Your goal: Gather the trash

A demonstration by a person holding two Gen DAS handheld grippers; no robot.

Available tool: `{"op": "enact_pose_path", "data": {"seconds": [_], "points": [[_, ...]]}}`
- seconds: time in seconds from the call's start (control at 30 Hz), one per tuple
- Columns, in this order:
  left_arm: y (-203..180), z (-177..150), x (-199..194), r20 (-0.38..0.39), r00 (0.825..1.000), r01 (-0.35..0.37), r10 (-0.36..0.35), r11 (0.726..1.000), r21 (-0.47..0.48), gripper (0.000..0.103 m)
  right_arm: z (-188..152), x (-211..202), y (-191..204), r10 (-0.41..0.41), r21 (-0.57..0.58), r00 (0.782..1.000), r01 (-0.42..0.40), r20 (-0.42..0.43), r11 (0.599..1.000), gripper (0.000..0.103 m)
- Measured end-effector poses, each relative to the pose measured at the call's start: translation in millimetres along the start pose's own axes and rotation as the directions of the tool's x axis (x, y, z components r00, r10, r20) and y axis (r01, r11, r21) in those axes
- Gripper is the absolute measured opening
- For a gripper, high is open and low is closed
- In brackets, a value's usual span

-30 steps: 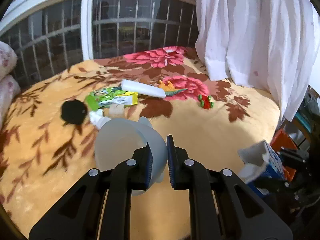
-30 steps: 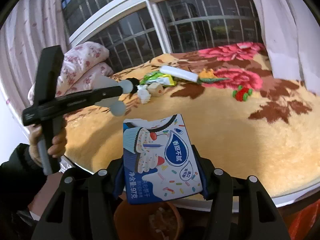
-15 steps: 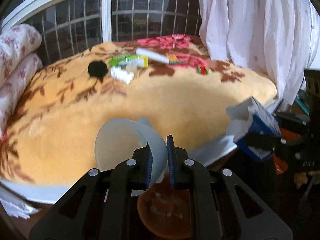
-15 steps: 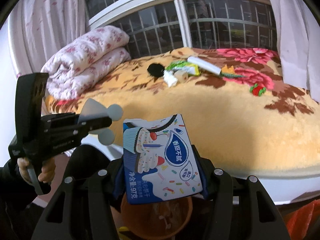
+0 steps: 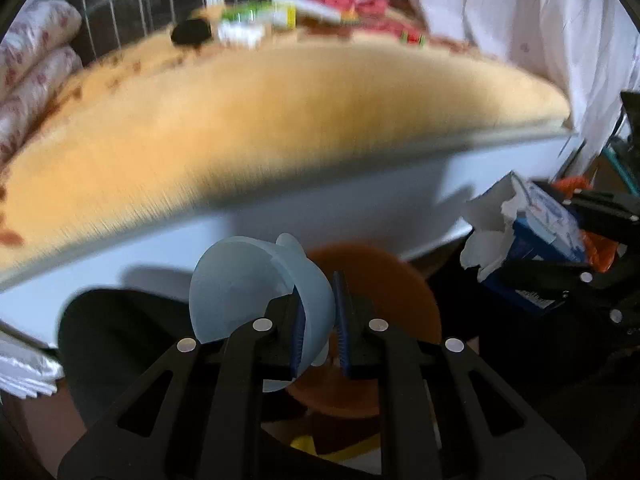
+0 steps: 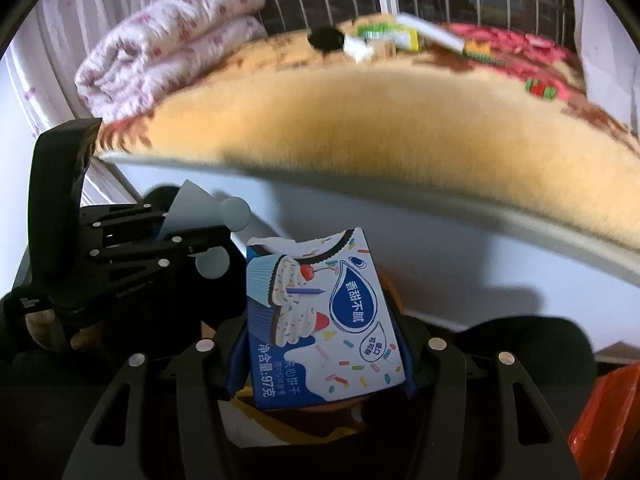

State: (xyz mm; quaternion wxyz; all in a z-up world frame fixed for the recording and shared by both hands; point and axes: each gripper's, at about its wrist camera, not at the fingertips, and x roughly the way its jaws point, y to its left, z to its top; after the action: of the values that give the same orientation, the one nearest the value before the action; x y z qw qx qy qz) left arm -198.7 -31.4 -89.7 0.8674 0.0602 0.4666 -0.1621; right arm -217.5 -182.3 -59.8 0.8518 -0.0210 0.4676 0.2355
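Observation:
My left gripper is shut on the rim of a pale blue plastic cup lid and holds it just above an orange-brown bin below the bed's edge. My right gripper is shut on a torn blue-and-white biscuit box, held over the same bin, which the box mostly hides. The box also shows in the left wrist view, to the right. The left gripper and lid show in the right wrist view.
More litter lies far back on the floral bed cover: a black disc, white crumpled paper, green packets, a white tube, small toys. Folded quilts lie at left. An orange bag is at lower right.
Both grippers have pulled back off the bed and dropped below its edge, each still holding its item, and now hang over the bin.

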Motion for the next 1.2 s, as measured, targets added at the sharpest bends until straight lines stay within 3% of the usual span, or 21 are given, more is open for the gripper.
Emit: {"op": "enact_pose_path", "data": {"seconds": [0.17, 0.5, 0.57, 0.63, 0.67, 0.7, 0.93, 1.2], "points": [[4, -11, 39, -0.133, 0.991, 0.023, -0.026, 0.999, -0.022, 0.013, -9, 37, -2, -0.014, 0.001, 0.995, 0.014, -0.099, 1.000, 0.056], [16, -18, 73, -0.238, 0.970, 0.028, -0.038, 0.999, -0.044, 0.013, -10, 89, -11, 0.008, 0.009, 0.977, -0.006, -0.215, 1.000, 0.057], [17, -18, 81, -0.267, 0.962, 0.041, -0.051, 0.998, -0.044, 0.014, -10, 96, -11, 0.007, 0.005, 0.975, -0.006, -0.224, 1.000, 0.062], [20, -17, 93, -0.321, 0.946, 0.028, -0.041, 0.999, -0.045, 0.034, -12, 105, -13, 0.000, -0.003, 0.968, -0.001, -0.251, 1.000, 0.072], [20, -16, 97, -0.337, 0.941, 0.015, -0.029, 0.999, -0.043, 0.057, -14, 107, -15, -0.009, -0.001, 0.966, 0.009, -0.258, 1.000, 0.072], [21, -17, 99, -0.346, 0.938, 0.006, -0.021, 0.999, -0.043, 0.060, -15, 109, -17, -0.009, 0.003, 0.965, 0.010, -0.263, 1.000, 0.072], [28, -18, 97, -0.343, 0.938, 0.029, -0.048, 0.998, -0.060, 0.060, -21, 96, -30, -0.007, 0.046, 0.967, 0.019, -0.257, 0.999, 0.072], [17, -12, 73, -0.269, 0.960, 0.061, -0.074, 0.996, -0.059, 0.060, -16, 46, -39, -0.013, 0.045, 0.979, 0.023, -0.204, 0.999, 0.071]]}}
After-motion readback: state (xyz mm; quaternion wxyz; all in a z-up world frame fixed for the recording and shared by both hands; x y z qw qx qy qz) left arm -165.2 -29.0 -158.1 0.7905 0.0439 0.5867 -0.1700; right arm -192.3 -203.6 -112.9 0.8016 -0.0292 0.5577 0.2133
